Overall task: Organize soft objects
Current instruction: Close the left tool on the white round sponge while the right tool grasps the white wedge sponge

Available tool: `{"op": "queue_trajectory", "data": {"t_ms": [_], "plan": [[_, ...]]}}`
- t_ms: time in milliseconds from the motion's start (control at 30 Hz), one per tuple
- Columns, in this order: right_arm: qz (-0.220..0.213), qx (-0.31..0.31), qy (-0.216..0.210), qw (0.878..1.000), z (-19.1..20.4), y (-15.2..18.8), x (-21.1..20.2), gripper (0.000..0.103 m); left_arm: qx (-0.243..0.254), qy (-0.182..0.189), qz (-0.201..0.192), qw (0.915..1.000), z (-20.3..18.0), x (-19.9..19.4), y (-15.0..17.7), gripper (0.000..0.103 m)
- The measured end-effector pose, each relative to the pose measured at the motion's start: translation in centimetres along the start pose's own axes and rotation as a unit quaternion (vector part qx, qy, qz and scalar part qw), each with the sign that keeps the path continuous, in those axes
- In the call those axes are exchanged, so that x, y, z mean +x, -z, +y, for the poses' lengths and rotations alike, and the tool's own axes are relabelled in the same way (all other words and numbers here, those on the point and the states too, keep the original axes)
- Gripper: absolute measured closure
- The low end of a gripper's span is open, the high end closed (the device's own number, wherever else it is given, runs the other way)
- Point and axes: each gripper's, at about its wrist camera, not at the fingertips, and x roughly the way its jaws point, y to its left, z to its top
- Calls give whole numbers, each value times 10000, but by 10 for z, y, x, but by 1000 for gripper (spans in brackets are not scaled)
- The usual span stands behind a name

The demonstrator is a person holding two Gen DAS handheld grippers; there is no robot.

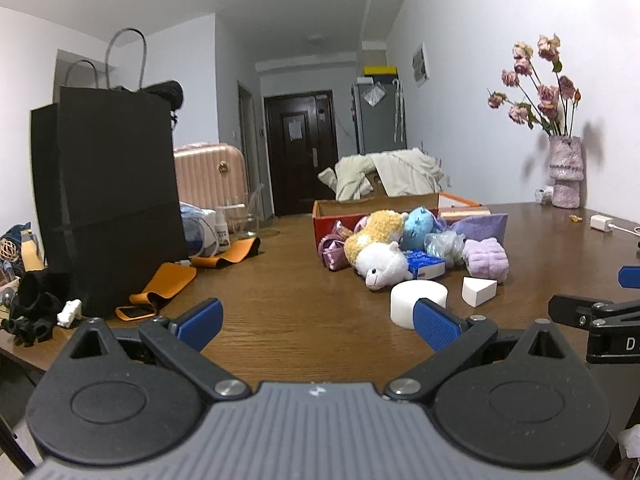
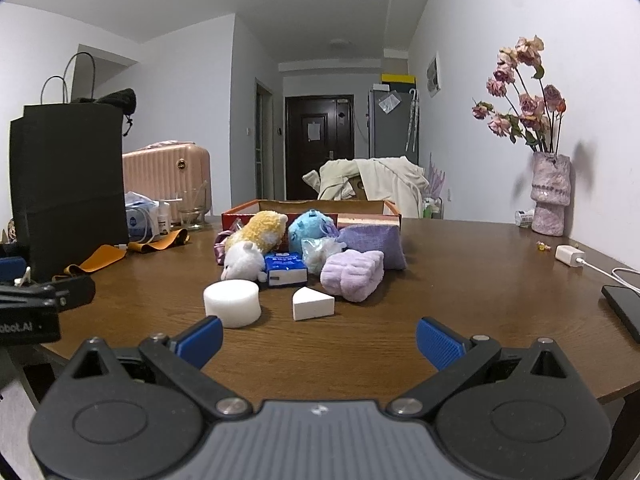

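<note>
Left gripper (image 1: 318, 324) jaws spread wide, right gripper (image 2: 318, 340) jaws spread wide, both holding nothing, soft toys heaped before red cardboard box (image 2: 236, 216) on brown wooden counter (image 2: 460, 280), round white foam block (image 2: 232, 303) nearest

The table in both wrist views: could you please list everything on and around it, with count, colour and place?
foam cylinder: 1, white, nearest in the pile
foam wedge: 1, white, right of the cylinder
plush toys: 3, white, yellow and blue, mid-pile
plush block: 1, lilac, behind the wedge
blue box: 1, between white plush and block
purple cushion: 1, against the red box
red box: 1, open, behind the pile
black bag: 1, far left
vase of flowers: 1, pink, by the right wall
charger: 1, white, right side
table: 1, brown wood
left gripper: open, empty
right gripper: open, empty
</note>
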Motion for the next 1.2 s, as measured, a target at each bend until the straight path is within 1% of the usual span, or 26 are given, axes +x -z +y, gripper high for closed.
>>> {"op": "queue_trajectory", "data": {"t_ms": [167, 233, 267, 333, 400, 433, 467, 500, 567, 633, 667, 733, 800, 833, 867, 900, 933, 967, 1033, 1100, 1200], "plan": [[86, 71, -9, 9999, -4, -10, 17, 0, -87, 210, 298, 9993, -2, 28, -11, 0], [165, 131, -135, 9997, -6, -13, 25, 0, -86, 331, 372, 9987, -4, 38, -15, 0], [188, 162, -191, 9995, -7, -14, 29, 2, -83, 407, 363, 9985, -5, 43, -16, 0], [284, 244, -313, 9988, -9, -18, 38, 9, -87, 485, 381, 9981, -9, 52, -20, 0], [420, 337, -456, 9975, -10, -23, 49, 28, -147, 643, 434, 9969, -11, 63, -23, 0], [487, 371, -521, 9968, -11, -25, 55, 34, -202, 727, 478, 9960, -12, 69, -25, 2], [552, 385, -578, 9961, -10, -27, 61, 45, -255, 790, 523, 9952, -13, 75, -27, 4], [605, 387, -616, 9955, -10, -28, 67, 53, -288, 832, 573, 9945, -15, 81, -28, 6], [708, 391, -687, 9943, -8, -31, 80, 59, -357, 933, 666, 9928, -18, 94, -31, 10], [752, 349, -731, 9939, -7, -35, 91, 59, -398, 1085, 787, 9902, -21, 107, -33, 22], [758, 314, -712, 9941, -7, -37, 96, 59, -450, 1198, 885, 9878, -23, 114, -34, 24], [804, 303, -702, 9938, -9, -40, 107, 61, -514, 1362, 1074, 9835, -25, 128, -35, 37], [869, 366, -741, 9928, -12, -43, 116, 65, -534, 1425, 1230, 9807, -27, 140, -35, 44], [896, 394, -764, 9923, -14, -44, 119, 65, -559, 1440, 1300, 9794, -27, 145, -35, 46], [910, 426, -781, 9919, -16, -44, 123, 65, -607, 1447, 1335, 9785, -26, 150, -34, 46], [926, 418, -755, 9920, -16, -44, 128, 65, -653, 1453, 1338, 9781, -26, 153, -34, 43], [944, 391, -715, 9922, -16, -44, 131, 64, -666, 1463, 1332, 9780, -25, 155, -33, 36], [967, 351, -667, 9925, -17, -43, 135, 64, -619, 1478, 1339, 9779, -26, 157, -34, 34], [1066, 337, -623, 9918, -19, -41, 145, 64, -499, 1544, 1383, 9770, -31, 162, -33, 33], [1171, 334, -618, 9906, -20, -39, 152, 62, -414, 1654, 1459, 9745, -35, 166, -31, 29], [1290, 262, -588, 9896, -21, -37, 161, 60, -320, 1674, 1562, 9729, -37, 173, -27, 29]]}}
